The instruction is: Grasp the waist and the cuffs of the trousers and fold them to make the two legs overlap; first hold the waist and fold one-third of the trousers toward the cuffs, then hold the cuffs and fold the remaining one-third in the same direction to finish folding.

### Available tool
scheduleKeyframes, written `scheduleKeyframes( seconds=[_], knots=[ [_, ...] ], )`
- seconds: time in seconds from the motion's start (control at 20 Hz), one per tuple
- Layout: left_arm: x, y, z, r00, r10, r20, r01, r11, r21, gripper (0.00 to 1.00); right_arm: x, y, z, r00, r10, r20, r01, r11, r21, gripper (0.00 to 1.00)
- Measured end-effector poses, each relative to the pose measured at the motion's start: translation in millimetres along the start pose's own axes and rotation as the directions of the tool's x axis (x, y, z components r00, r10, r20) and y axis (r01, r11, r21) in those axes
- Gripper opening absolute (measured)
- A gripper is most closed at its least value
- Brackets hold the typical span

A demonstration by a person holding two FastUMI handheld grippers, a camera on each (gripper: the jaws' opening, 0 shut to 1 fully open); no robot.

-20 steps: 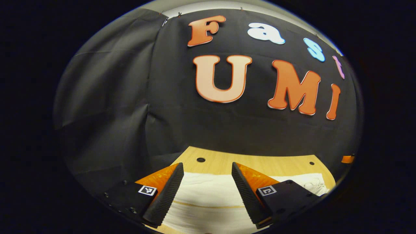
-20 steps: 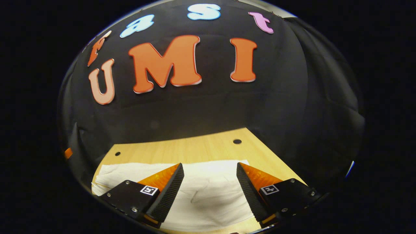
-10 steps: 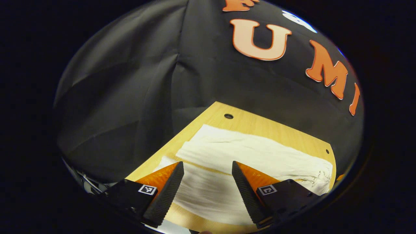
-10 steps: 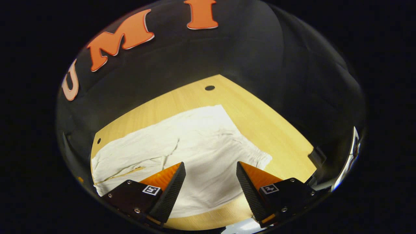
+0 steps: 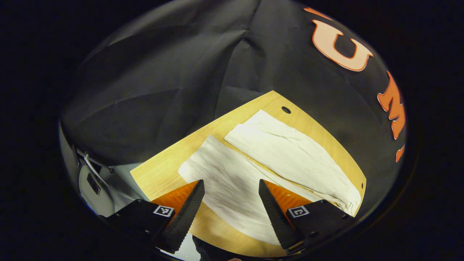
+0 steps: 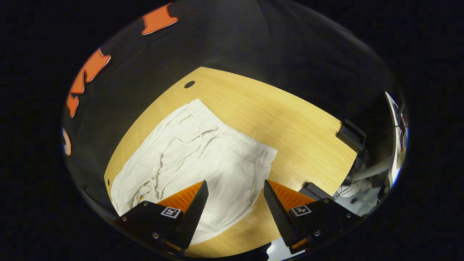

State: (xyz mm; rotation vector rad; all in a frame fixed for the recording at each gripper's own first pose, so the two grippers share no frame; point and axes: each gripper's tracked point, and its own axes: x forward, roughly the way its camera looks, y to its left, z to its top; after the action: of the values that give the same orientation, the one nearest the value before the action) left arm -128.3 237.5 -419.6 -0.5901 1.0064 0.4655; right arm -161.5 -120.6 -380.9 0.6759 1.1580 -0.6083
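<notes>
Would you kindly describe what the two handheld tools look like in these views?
The left tool and the right tool look alike: each has two wedge-shaped fingers with finely ribbed inner faces, tapering to pointed tips. Each finger sits on a dark block fastened with small screws and carrying a small square black-and-white marker.

Light wood-grain table (image 5: 163, 174), w/ small dark holes near its far corners, runs diagonally across centre frame in left gripper view. White trousers (image 5: 290, 159) lie flat on it, two legs spread side by side w/ a narrow gap, cuffs toward upper-centre. In right gripper view the waist end (image 6: 253, 156) sits mid-frame, bare wood of the table (image 6: 290, 123) at centre right.
</notes>
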Motion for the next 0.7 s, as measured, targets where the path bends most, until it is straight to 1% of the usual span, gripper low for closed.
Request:
scheduleKeyframes(
  seconds=[0.15,0.2,0.25,0.3,0.4,0.45,0.55,0.65,0.7],
  knots=[
    [4.7,18.4,-18.7,0.998,-0.001,-0.067,-0.006,0.994,-0.107,1.00,8.2,-11.7,-7.9,0.999,-0.002,-0.042,0.005,0.998,0.063,0.91],
    [6.1,24.8,-25.1,0.997,0.001,-0.083,-0.013,0.991,-0.137,0.96,10.5,-13.8,-11.0,0.998,-0.003,-0.055,0.007,0.997,0.076,0.91],
    [7.8,33.1,-28.6,0.995,0.006,-0.097,-0.022,0.987,-0.162,0.99,13.7,-14.8,-13.3,0.998,-0.003,-0.067,0.009,0.996,0.085,0.91],
    [7.5,41.4,-29.5,0.995,0.012,-0.102,-0.030,0.983,-0.181,0.99,16.3,-15.4,-14.9,0.997,-0.003,-0.079,0.011,0.996,0.092,0.91],
    [7.8,60.1,-29.4,0.994,0.022,-0.106,-0.044,0.976,-0.214,0.96,19.7,-17.2,-17.4,0.996,-0.006,-0.094,0.016,0.995,0.100,0.90],
    [7.7,67.1,-31.7,0.992,0.016,-0.123,-0.045,0.971,-0.237,0.97,21.7,-17.6,-18.8,0.995,-0.009,-0.104,0.020,0.995,0.098,0.91],
    [12.8,75.9,-38.0,0.989,-0.019,-0.145,-0.024,0.956,-0.291,0.99,25.9,-17.6,-19.9,0.993,-0.018,-0.116,0.029,0.995,0.091,0.91],
    [19.2,77.0,-36.6,0.986,-0.057,-0.153,0.006,0.948,-0.317,0.99,30.7,-16.0,-20.2,0.992,-0.027,-0.122,0.037,0.996,0.081,0.90],
    [19.6,71.2,-27.5,0.991,-0.076,-0.114,0.035,0.946,-0.322,0.97,33.3,-14.3,-19.5,0.992,-0.030,-0.123,0.039,0.996,0.077,0.90]
  ],
)
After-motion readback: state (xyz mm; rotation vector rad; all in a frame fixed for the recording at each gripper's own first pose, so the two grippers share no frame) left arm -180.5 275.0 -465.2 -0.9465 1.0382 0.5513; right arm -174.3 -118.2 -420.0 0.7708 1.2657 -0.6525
